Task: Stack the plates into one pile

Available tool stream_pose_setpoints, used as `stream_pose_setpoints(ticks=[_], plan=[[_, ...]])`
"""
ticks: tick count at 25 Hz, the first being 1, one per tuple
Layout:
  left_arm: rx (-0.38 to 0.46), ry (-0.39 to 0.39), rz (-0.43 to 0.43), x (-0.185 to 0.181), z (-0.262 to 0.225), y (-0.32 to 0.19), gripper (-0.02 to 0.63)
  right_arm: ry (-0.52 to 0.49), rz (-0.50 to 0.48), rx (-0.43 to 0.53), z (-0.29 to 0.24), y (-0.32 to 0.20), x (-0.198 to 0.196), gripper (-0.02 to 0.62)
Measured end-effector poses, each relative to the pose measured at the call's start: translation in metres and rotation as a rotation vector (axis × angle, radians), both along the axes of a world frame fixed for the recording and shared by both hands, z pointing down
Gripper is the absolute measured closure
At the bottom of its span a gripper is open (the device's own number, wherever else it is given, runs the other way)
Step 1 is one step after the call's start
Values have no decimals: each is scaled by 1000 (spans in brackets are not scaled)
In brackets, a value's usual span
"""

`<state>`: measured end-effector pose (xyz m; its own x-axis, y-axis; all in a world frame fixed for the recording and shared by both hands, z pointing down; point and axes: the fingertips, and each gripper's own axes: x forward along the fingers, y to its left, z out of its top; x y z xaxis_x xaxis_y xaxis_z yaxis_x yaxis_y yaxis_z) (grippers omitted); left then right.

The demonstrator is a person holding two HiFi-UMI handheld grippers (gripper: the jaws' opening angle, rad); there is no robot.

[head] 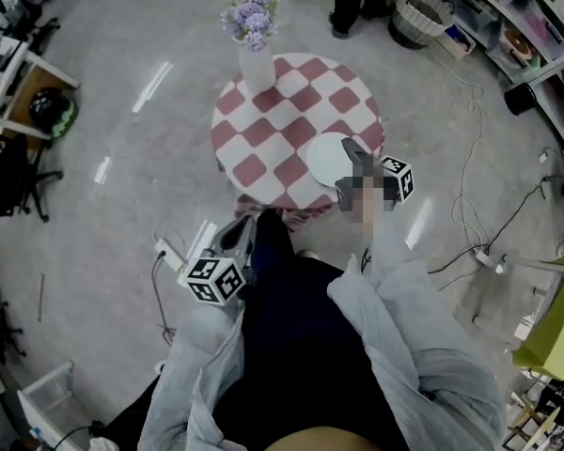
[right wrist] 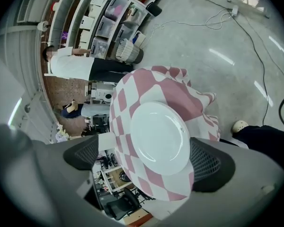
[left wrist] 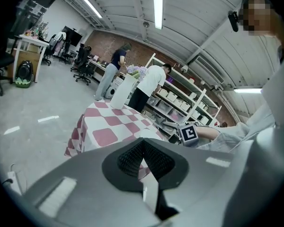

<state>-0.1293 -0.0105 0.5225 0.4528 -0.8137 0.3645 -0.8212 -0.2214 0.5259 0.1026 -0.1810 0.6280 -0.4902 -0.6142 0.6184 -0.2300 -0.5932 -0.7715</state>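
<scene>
Right gripper view: white plate (right wrist: 158, 136) lies near the edge of the checked table (right wrist: 128, 96), between the wide-apart jaws of the right gripper (right wrist: 146, 157) — a clumsy nudge there might slide it off — while the left gripper (left wrist: 143, 161) has its jaws together.

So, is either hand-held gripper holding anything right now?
Nothing is held. The right hand-held gripper is open by the plate; the left hand-held gripper is shut and empty.

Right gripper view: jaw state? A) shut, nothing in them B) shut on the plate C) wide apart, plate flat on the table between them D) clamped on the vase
C: the right gripper has its pads wide apart, and the white plate lies flat on the checked tablecloth between them.
</scene>
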Motion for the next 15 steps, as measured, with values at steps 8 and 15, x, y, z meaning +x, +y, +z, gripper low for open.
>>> stream_pose_setpoints(ticks=[8, 15], plan=[[28, -38, 0, 0, -14, 0, 595, -18, -42, 96, -28, 0, 2, 2], [109, -86, 26, 16, -46, -8, 597, -101, -307, 523, -141, 24, -22, 3]])
